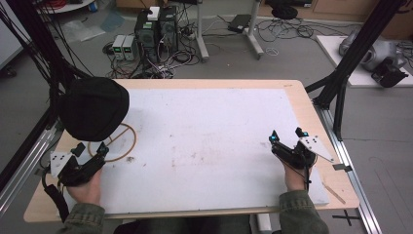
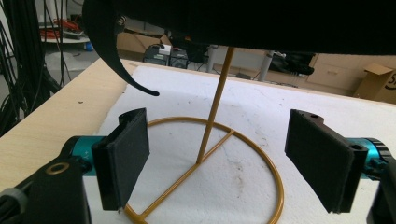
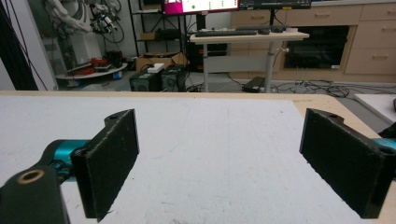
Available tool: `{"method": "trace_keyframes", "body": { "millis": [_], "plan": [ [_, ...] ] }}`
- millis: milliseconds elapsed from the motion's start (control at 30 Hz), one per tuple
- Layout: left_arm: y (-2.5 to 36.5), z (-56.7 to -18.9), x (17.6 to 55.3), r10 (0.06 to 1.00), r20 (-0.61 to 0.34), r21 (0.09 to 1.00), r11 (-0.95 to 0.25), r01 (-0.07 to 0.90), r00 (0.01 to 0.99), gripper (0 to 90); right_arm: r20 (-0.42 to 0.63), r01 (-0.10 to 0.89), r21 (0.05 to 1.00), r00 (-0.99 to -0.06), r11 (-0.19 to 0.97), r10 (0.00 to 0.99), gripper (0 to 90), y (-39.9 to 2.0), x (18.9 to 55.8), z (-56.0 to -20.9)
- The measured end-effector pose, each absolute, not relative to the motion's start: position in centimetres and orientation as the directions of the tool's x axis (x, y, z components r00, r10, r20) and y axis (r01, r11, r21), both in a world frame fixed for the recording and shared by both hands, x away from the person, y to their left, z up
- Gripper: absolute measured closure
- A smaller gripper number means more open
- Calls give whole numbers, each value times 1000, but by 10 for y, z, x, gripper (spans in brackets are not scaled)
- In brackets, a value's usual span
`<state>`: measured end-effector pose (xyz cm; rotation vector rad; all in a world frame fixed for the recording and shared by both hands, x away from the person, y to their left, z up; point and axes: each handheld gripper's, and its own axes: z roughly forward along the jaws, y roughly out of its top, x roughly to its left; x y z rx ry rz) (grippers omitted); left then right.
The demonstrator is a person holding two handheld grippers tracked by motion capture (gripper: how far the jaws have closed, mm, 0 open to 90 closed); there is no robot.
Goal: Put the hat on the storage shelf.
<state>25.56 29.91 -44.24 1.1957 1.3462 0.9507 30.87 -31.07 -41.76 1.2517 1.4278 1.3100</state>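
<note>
A black cap (image 1: 93,108) sits on top of a thin gold wire stand (image 1: 127,144) at the table's left side. In the left gripper view the stand's upright rod (image 2: 215,106) rises from its ring base (image 2: 261,156), with the cap (image 2: 261,23) overhead. My left gripper (image 1: 90,148) stands open just in front of the ring base, jaws wide apart with nothing between them. My right gripper (image 1: 288,135) is open near the table's right edge, over bare white board (image 3: 215,154), and holds nothing.
A white foam board (image 1: 209,141) covers most of the wooden table (image 1: 297,92). Black frame posts (image 1: 358,46) stand at the right and left. Computers and cables (image 1: 156,34) lie on the floor beyond the far edge.
</note>
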Motion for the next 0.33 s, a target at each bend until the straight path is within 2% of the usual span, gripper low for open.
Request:
{"method": "trace_keyframes", "body": {
  "millis": [333],
  "plan": [
    [299, -442, 256, 979, -198, 972, 189, 143, 53, 223, 54, 150, 988, -178, -27, 983, 110, -310, 310, -419]
  ]
}}
